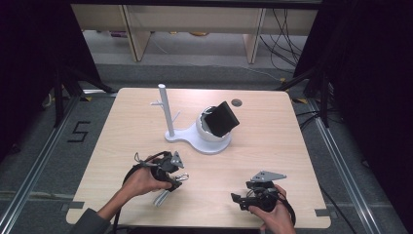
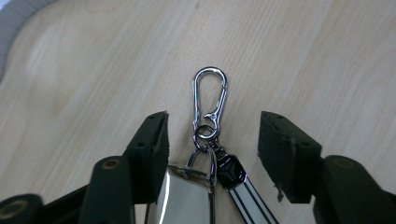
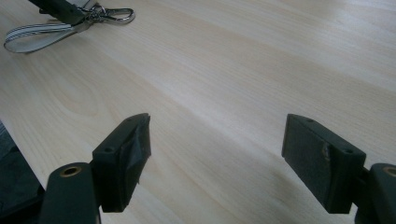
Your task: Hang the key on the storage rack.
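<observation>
We see a keychain lying flat on the pale wooden table, and it sits between the left gripper's two black jaws; its silver carabiner clip reaches out past the jaw tips, its small ring lies level with the tips, and its striped strap and a shiny metal plate run back toward the gripper's body between the jaws; the jaws stand spread, one on each side of the keychain, and we see a gap of bare wood between each pad and the metal, though the nearer part of the plate sits close beside the left-hand jaw and we cannot tell whether it touches there; in the high view the left hand holds this gripper low over the near left part of the table, with the strap's loop trailing out from under it toward the person; the right gripper has its jaws spread wide with only bare wood between them, and, seen along those jaws, the keychain lies far ahead and to the left; in the high view the right hand holds it near the front edge, well apart from the left one; beyond both grippers, a white stand with an upright post carries a black object tilted in its round cup.
</observation>
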Action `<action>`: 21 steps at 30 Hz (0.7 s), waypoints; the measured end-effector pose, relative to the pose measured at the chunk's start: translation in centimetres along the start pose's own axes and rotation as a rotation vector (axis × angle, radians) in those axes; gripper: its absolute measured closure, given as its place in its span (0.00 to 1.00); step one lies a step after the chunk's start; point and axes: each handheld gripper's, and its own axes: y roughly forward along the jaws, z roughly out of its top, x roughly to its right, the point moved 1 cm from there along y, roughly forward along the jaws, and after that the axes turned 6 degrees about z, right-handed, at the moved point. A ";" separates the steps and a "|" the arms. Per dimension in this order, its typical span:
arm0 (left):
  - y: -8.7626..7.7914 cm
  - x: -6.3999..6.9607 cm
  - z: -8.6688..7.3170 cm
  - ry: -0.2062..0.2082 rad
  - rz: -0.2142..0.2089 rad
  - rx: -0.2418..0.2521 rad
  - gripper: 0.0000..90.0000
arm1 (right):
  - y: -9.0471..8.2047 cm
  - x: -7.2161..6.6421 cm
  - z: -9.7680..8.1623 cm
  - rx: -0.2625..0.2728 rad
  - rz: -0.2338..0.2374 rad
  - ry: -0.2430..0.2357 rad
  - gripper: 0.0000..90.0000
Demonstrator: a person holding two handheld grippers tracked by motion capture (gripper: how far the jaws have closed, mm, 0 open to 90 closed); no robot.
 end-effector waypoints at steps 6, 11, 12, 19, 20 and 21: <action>0.7 -0.2 1.2 0.047 -0.012 -0.080 0.57 | 0.0 -0.1 0.0 -0.005 0.009 0.009 0.28; 1.2 -0.5 1.8 0.077 -0.024 -0.149 0.63 | 0.0 -0.1 0.0 0.000 0.022 0.004 0.28; 1.3 -0.4 1.9 0.084 -0.023 -0.152 0.64 | 0.1 -0.2 0.0 0.002 0.024 0.004 0.28; 1.8 -0.5 2.3 0.081 -0.050 -0.200 0.71 | 0.2 -0.2 0.1 -0.008 0.035 0.001 0.28; 1.9 -0.6 2.3 0.082 -0.055 -0.209 0.72 | 0.2 -0.3 0.1 -0.009 0.037 0.001 0.28; 2.0 -0.7 2.3 0.075 -0.055 -0.210 0.73 | 0.2 -0.3 0.0 -0.011 0.041 0.001 0.28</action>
